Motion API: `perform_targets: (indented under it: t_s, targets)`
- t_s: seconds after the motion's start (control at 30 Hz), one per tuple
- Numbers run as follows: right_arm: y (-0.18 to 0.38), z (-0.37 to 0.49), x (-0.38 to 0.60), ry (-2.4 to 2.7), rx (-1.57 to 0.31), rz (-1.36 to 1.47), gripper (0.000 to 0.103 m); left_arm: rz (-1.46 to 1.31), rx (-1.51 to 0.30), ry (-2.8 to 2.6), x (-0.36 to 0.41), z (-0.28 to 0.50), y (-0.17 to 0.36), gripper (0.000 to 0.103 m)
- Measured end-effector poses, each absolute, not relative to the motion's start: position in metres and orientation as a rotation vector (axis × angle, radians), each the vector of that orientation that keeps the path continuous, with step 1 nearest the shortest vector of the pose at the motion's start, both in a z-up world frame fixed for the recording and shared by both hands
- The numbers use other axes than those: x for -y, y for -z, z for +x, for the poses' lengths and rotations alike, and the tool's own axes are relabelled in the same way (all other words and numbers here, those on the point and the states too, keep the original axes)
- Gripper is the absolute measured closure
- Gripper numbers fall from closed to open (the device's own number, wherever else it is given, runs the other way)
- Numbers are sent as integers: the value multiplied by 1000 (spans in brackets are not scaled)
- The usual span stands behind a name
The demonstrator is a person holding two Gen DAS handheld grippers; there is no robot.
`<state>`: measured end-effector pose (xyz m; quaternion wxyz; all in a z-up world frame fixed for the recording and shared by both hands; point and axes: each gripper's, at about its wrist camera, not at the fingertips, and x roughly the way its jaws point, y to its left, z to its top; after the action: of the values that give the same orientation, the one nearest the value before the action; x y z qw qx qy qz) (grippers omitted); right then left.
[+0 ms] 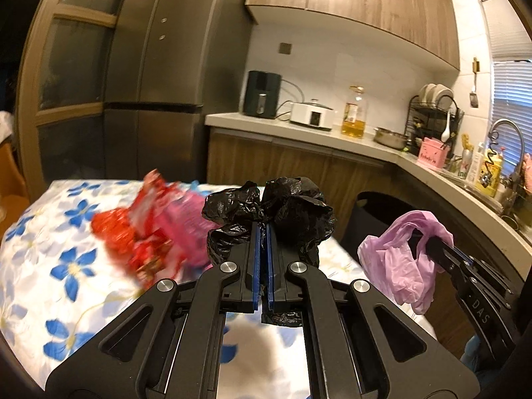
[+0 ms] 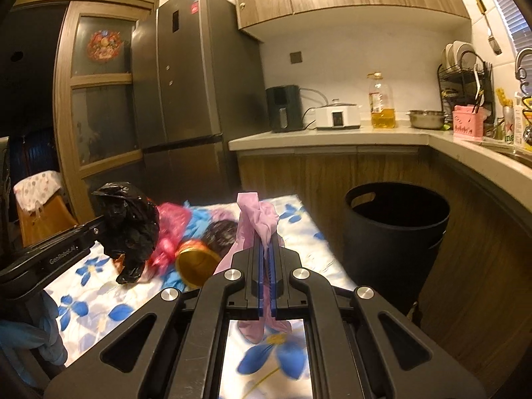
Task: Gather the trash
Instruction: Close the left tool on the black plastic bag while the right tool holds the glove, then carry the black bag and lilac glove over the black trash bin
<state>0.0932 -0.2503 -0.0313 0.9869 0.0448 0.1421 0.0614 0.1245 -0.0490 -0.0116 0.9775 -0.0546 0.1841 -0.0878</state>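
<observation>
- Black plastic bag: crumpled, pinched between the pressed-together jaws of the left gripper, held above the flowered tablecloth.
- Lilac plastic bag: pinched likewise by the right gripper, hanging clear of the table, to the right of the black one.
- Black bin: open-topped, on the floor just right of the table's far end; the likely drop point.
- Step in hand, as judged: carry both bags over the bin's rim before releasing; keep the grip firm, since thin film slips and trails.
- Remaining trash: red and pink wrappers and a gold-rimmed can on its side lie on the cloth.
- Obstacles: the counter curves close behind the bin; the table's corner stands between grippers and bin.
</observation>
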Motion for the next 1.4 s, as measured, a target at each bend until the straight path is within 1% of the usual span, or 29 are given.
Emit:
perform_targets:
  t_s: [0.43,0.83,1.17,1.4]
  targets:
    - [10,114,314,8,-221,85,100,-79,-363,322,136,179,-6,101]
    - [0,146,369,133,-182,89,100,-62,-320,419,212,224,-18,101]
    - [-8,171,399,180,-141,91,100,-57,-304,463,256,254,-22,101]
    - [0,188,412,183,-165,96,100,-53,-315,494,275,272,-12,100]
